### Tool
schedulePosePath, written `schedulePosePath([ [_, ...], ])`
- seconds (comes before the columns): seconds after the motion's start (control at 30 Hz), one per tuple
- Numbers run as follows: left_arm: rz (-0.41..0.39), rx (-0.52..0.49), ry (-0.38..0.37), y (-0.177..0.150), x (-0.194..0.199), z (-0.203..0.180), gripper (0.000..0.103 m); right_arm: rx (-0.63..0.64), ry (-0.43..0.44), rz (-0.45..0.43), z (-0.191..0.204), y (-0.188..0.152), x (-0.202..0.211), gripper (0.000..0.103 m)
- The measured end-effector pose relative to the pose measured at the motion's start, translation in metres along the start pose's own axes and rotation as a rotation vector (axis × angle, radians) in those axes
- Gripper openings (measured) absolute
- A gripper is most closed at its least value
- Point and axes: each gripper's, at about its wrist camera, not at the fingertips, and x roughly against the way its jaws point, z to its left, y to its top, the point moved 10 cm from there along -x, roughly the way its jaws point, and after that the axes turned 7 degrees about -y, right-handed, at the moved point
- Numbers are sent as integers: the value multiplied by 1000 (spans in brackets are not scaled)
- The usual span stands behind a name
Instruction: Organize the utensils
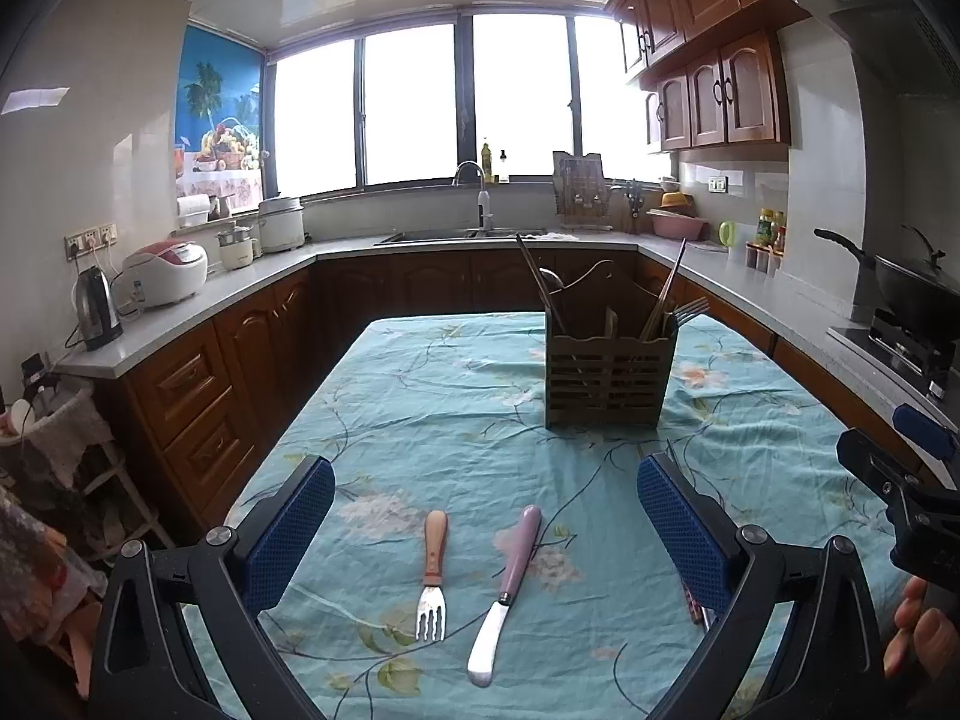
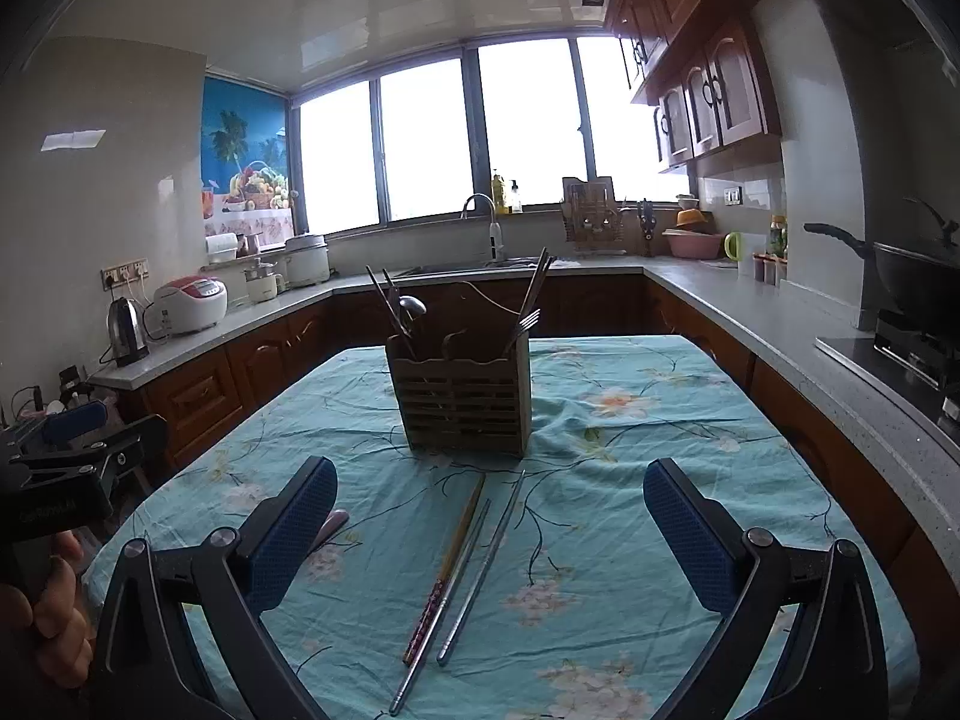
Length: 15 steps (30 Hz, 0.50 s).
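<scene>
Both grippers, left (image 1: 486, 516) and right (image 2: 489, 516), hover spread wide and empty over the tablecloth (image 1: 420, 396); fork (image 1: 433, 576) and knife (image 1: 507, 588) lie near left, chopsticks (image 2: 462, 570) near right, holder (image 2: 462, 402) far centre; judged step: approach; next, lower and pinch one handle.

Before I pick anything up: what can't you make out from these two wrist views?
- Left wrist view: chopsticks mostly hidden behind the left gripper's right finger.
- Right wrist view: pink-handled knife covered by the right gripper's left finger; fork not visible there.
- Both views: holder's compartments and contents' lower ends hidden by its walls.
</scene>
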Motion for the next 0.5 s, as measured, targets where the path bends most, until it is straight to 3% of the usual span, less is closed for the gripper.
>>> schedulePosePath([
  [0.5, -2, 2, 6, 0, 2, 2, 102, 8, 6, -6, 5, 4, 3, 103],
])
